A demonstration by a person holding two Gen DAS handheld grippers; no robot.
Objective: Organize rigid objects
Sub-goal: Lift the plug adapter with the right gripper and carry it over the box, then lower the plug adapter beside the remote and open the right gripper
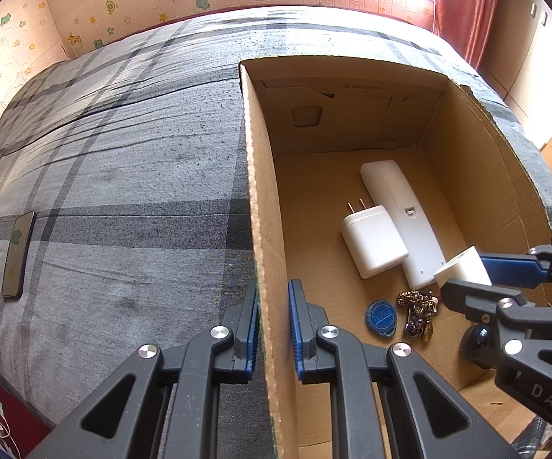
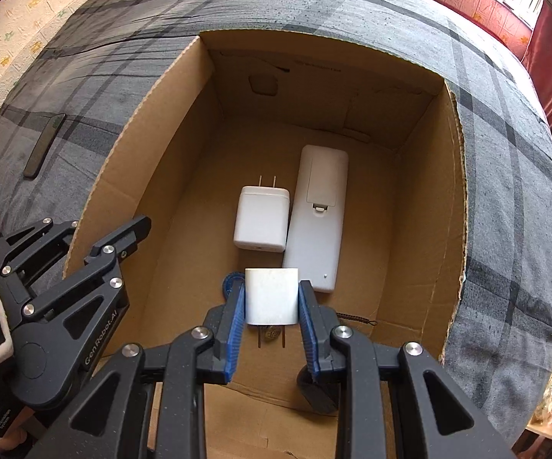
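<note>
Left wrist view: the left gripper is clamped on the left wall of the cardboard box, steadying it. A phone lies outside, far left on the bedspread.

Right wrist view: the right gripper pinches a white charger above the box floor — best lowered into the bare patch near the other charger, then released. Count: two chargers, one remote, one blue key fob.

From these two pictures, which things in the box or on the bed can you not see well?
- Keys: right wrist view, almost wholly behind the held charger.
- Blue tag: same view, only its edge shows beside the right tongs.
- Dark round thing: both views, behind the tongs, cannot be named.
- Phone on the bed: seen edge-on, no detail.
</note>
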